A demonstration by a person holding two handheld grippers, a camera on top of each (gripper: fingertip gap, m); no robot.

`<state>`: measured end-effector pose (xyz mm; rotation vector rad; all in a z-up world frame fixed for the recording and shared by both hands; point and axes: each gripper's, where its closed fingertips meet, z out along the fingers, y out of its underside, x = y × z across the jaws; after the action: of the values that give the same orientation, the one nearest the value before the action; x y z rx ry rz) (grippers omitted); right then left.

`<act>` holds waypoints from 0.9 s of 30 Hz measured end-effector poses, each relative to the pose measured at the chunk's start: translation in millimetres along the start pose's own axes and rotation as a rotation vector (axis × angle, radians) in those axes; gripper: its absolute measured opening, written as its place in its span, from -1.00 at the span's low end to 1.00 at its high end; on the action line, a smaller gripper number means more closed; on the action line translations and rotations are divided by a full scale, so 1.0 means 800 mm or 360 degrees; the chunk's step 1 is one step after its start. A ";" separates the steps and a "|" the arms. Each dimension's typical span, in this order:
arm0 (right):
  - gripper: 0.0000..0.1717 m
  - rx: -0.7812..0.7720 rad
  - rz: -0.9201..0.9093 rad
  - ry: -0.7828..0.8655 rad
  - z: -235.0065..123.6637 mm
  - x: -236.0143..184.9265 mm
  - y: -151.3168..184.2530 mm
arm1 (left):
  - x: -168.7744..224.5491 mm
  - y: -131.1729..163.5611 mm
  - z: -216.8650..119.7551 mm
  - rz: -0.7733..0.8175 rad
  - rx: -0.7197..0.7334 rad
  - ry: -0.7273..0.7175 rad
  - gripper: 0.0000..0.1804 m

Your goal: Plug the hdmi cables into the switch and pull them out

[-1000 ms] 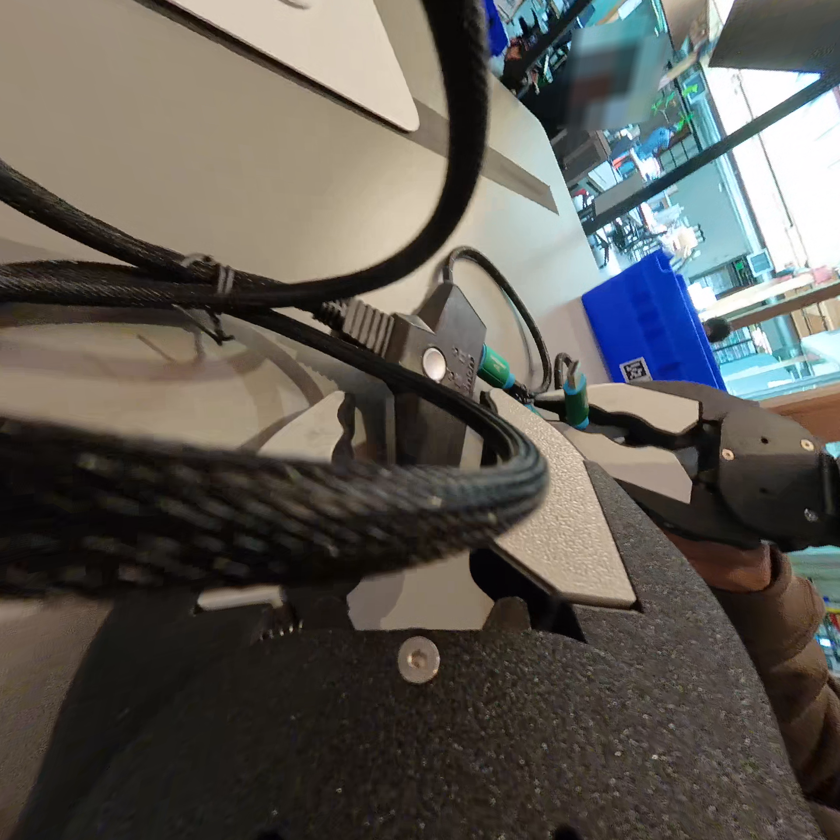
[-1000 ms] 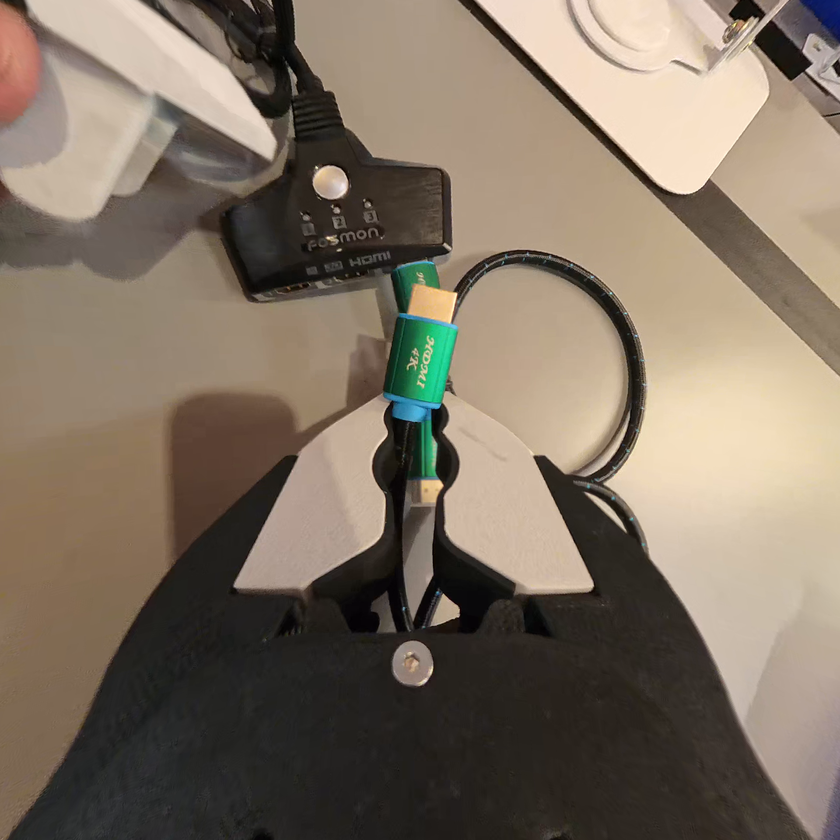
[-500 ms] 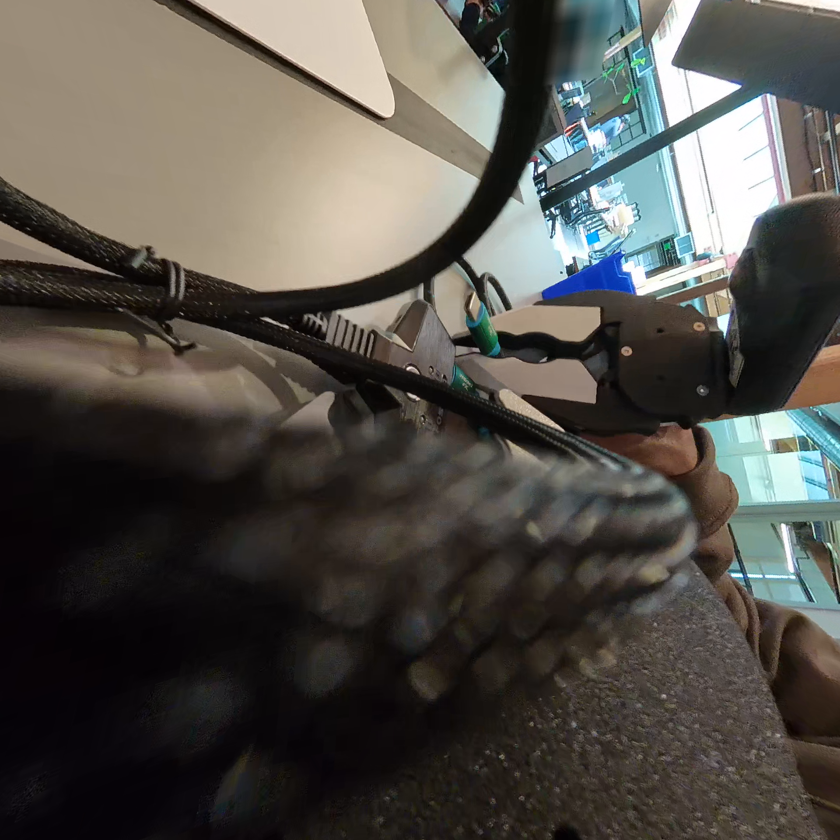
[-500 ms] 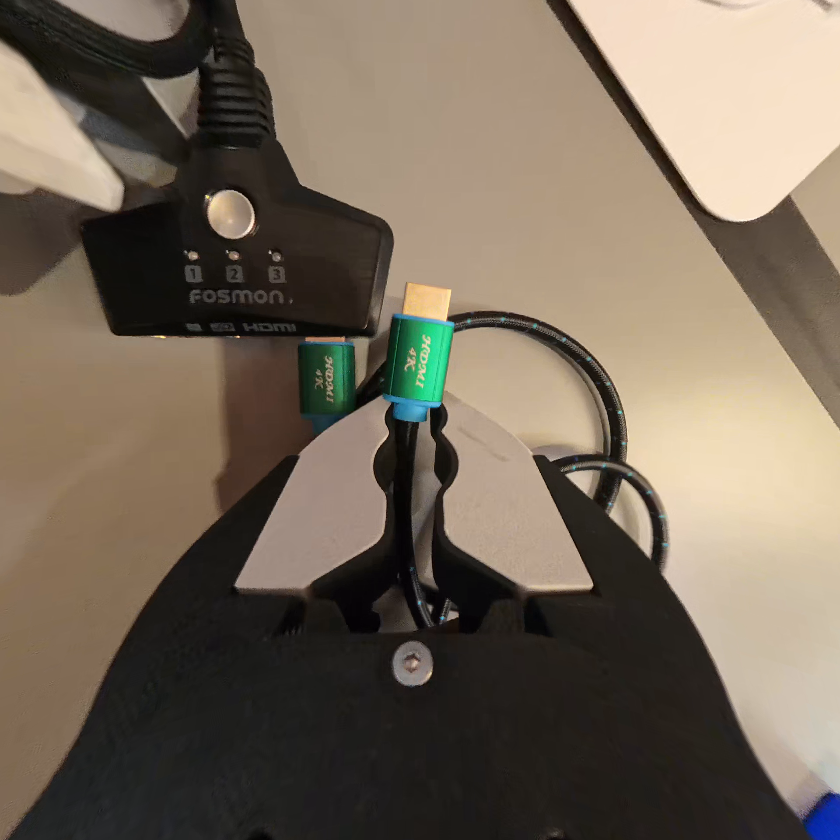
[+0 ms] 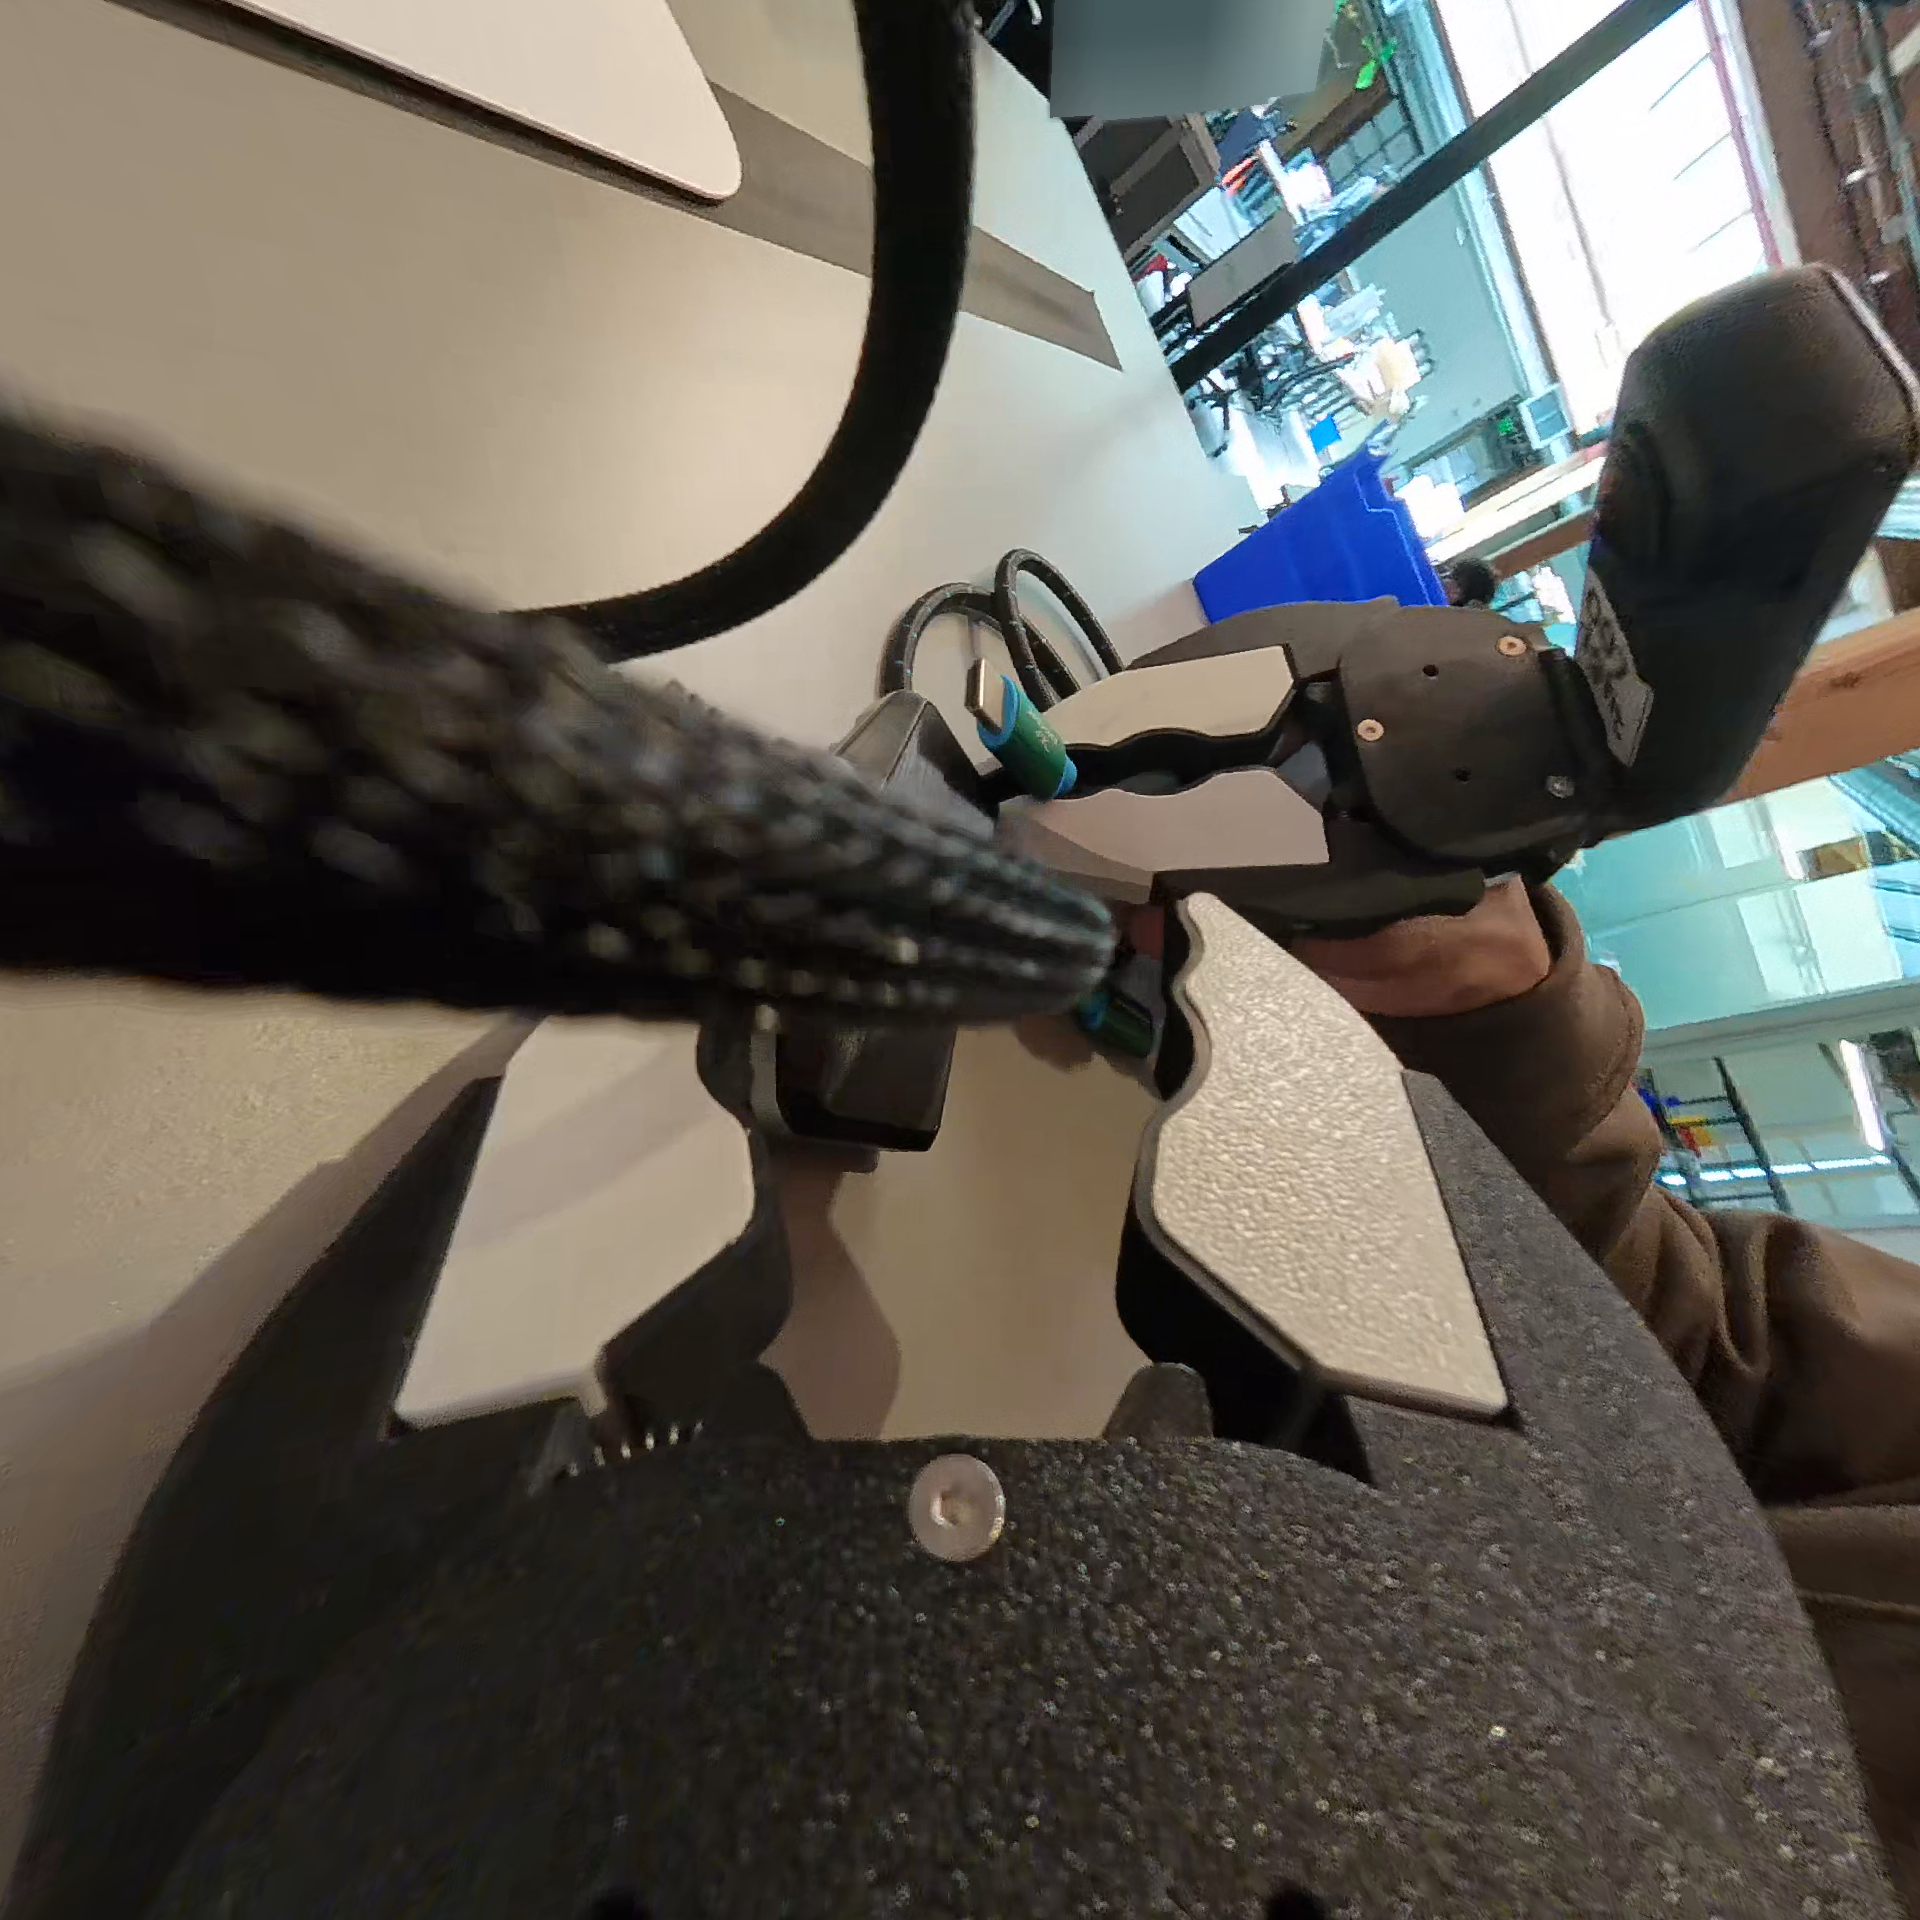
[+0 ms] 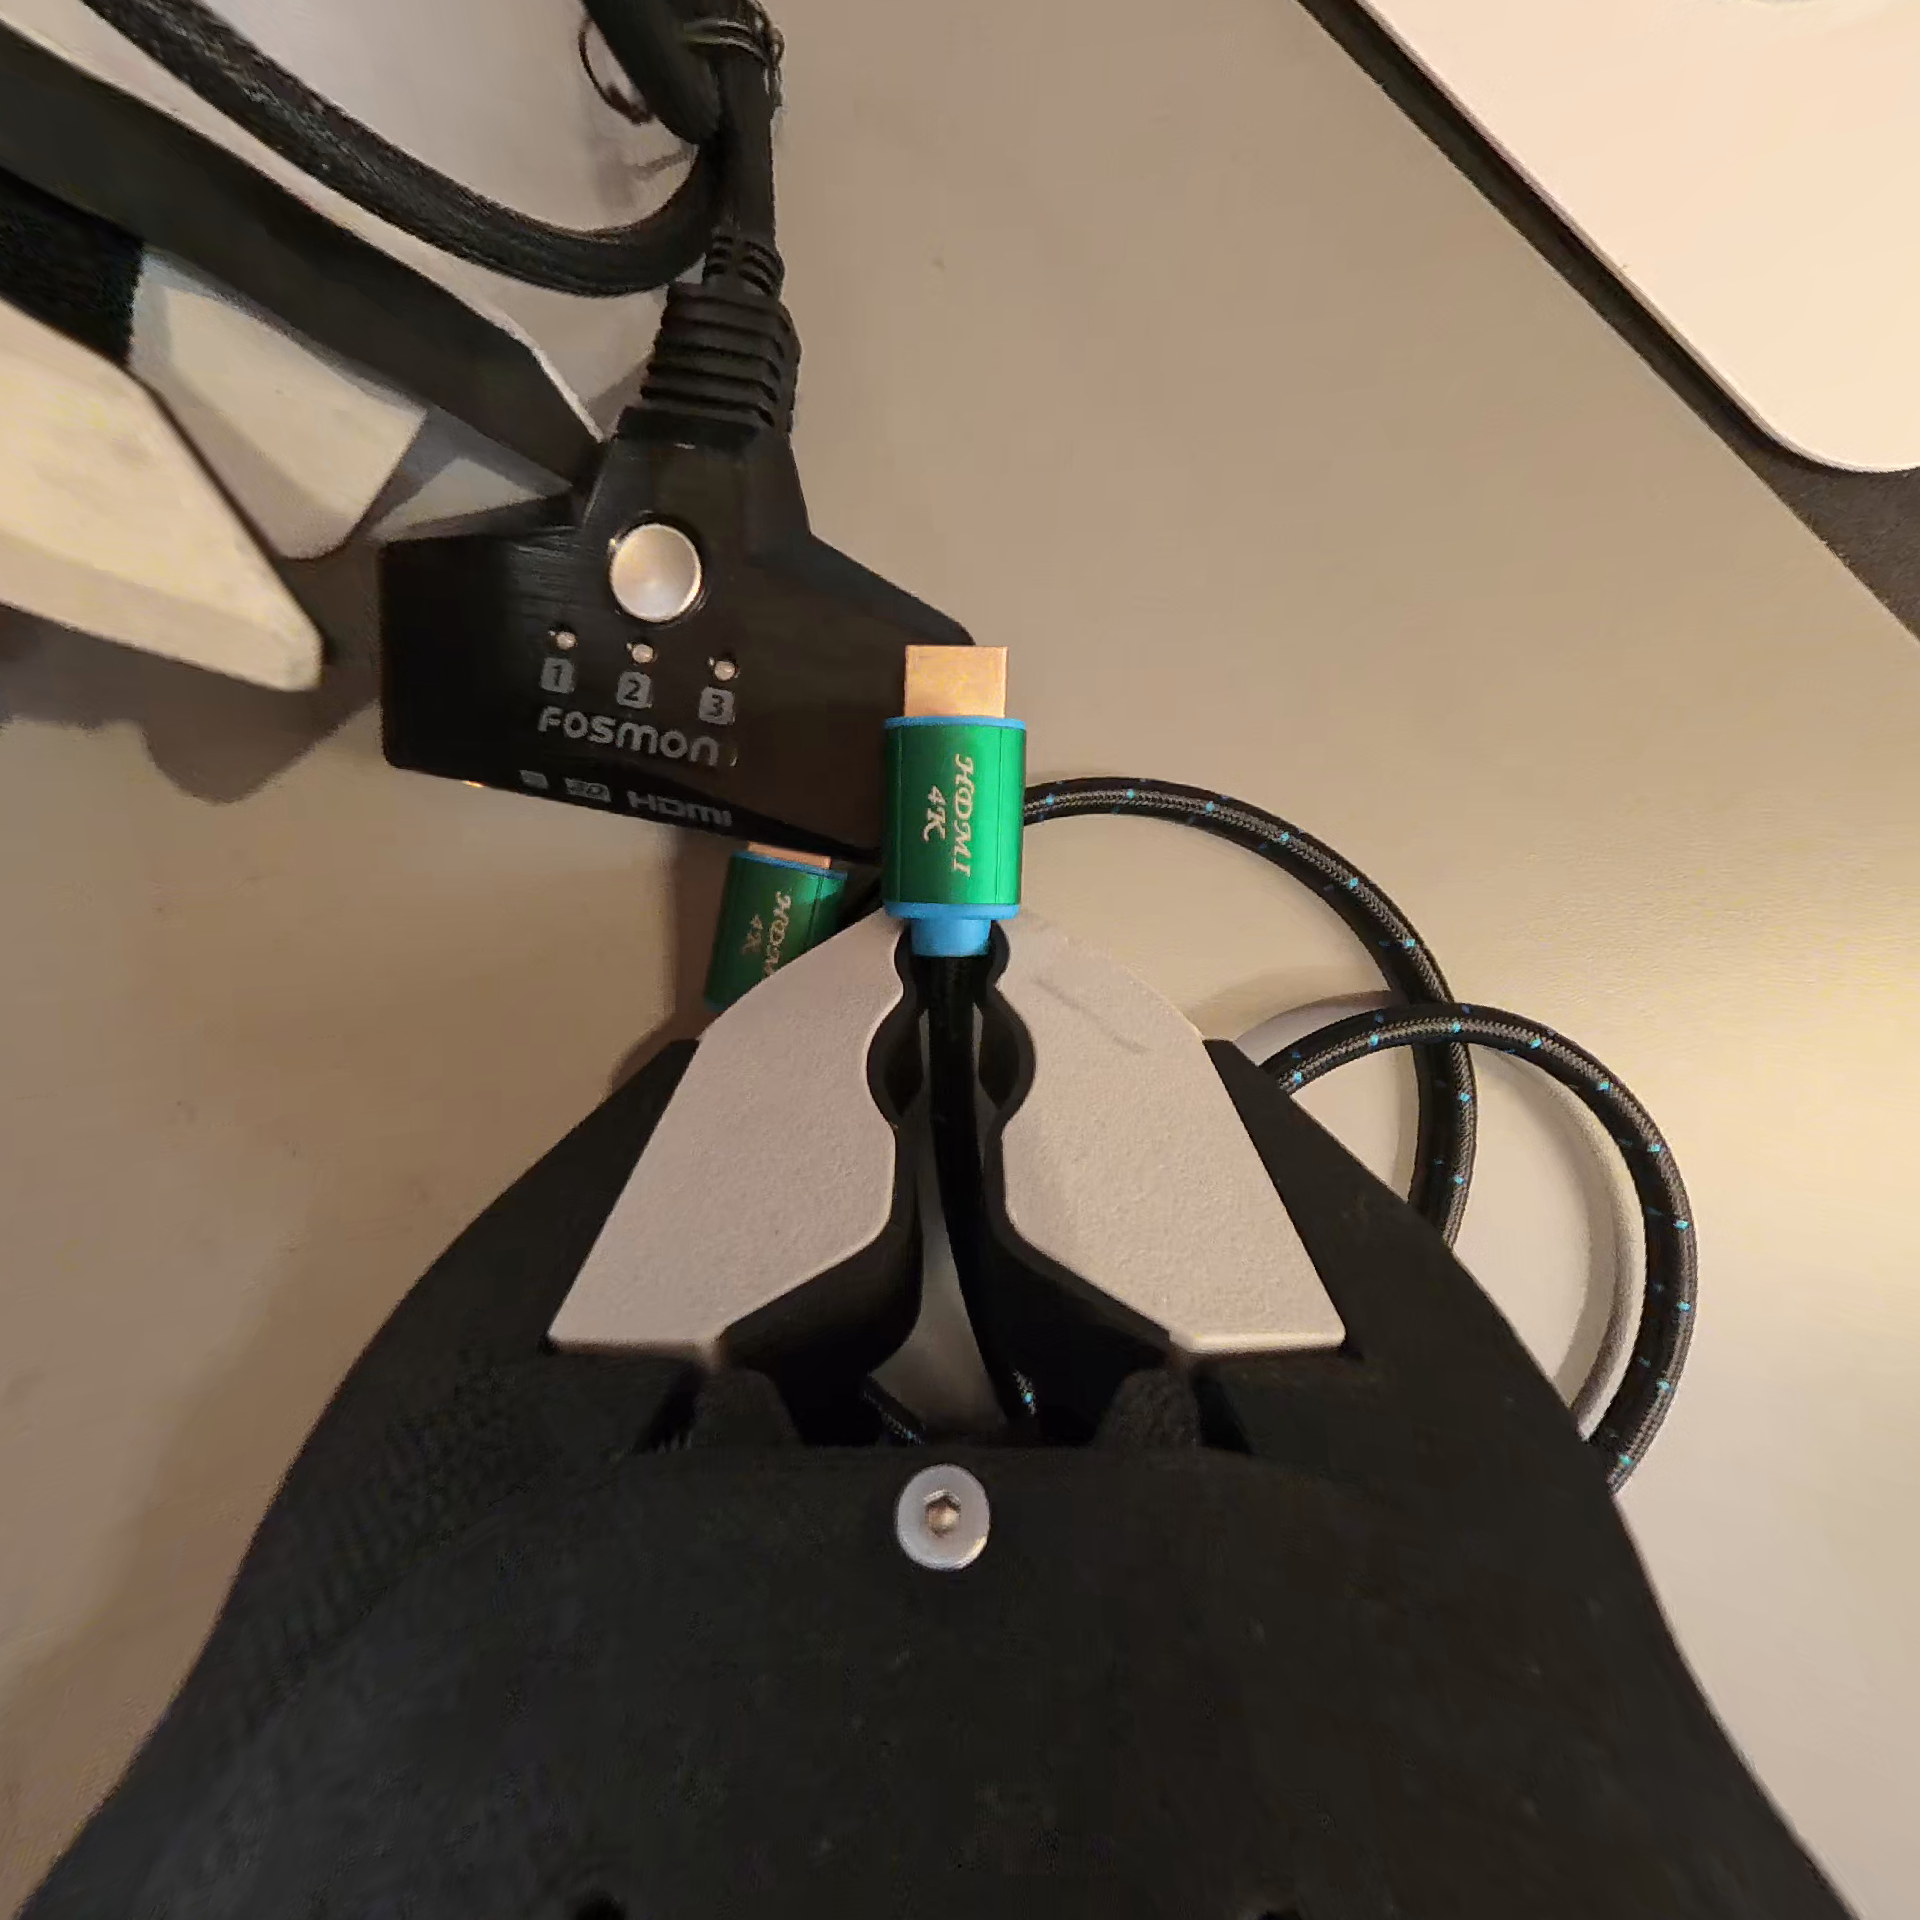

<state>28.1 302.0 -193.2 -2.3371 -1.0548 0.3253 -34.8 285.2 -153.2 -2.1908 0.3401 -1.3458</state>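
Left gripper [image 5: 951, 997]: its jaws stand wide apart; the black switch box [image 5: 862, 1081] lies between them, against the left finger [image 5: 748, 1049], while the right finger [image 5: 1299, 1164] stands clear of it. Whether the left finger presses the box cannot be told.
Thick braided cable [image 5: 468, 821]: blurred, it crosses in front of the left gripper's fingertips and hides part of them.
Switch box [image 6: 623, 665]: black, with a round silver button and three small lights, it rests on the beige table [image 6: 1247, 520]; a thick black cable [image 6: 727, 332] leaves its far end.
Second green plug [image 6: 774, 914]: it lies at the box's near edge, partly behind the right gripper's left finger; whether it is seated in a port cannot be told.
Right gripper [image 6: 951, 966]: clenched on a black braided cable with blue flecks, just behind the green plug [image 6: 953, 821], whose gold tip points away, beside the box's right corner.
Cable loop [image 6: 1455, 1091]: it coils on the table to the right of the fingers.
White pad [image 6: 1714, 208]: flat, at the far right corner.
Sleeve [image 5: 1558, 1091]: brown, behind the right gripper.
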 end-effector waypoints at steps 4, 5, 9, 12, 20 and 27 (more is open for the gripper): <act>-0.95 0.0007 0.0042 -0.0081 -0.002 -0.001 0.004 | 0.010 -0.005 -0.010 -0.0176 0.0050 0.0274 -0.21; -0.95 0.0015 0.0054 -0.0096 -0.003 -0.001 0.004 | 0.013 -0.007 -0.013 -0.0202 0.0059 0.0327 -0.21; -0.94 0.0037 0.0083 -0.0141 -0.004 -0.002 0.005 | 0.015 -0.007 -0.014 -0.0306 0.0046 0.0406 -0.18; -0.94 0.0045 0.0100 -0.0186 -0.005 -0.005 0.007 | 0.011 -0.010 -0.017 -0.0409 0.0064 0.0451 -0.24; -0.94 -0.0012 0.0064 0.0002 -0.012 0.011 0.013 | -0.024 -0.022 -0.014 -0.0254 0.0184 -0.0004 -0.32; -0.94 0.0023 0.0069 -0.0001 0.001 -0.005 -0.001 | -0.025 -0.022 0.005 -0.0140 0.0169 -0.0269 -0.21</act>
<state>24.8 299.5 -193.3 -2.3500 -1.0001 0.3487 -42.3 310.2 -159.8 -2.2337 0.1074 -1.1848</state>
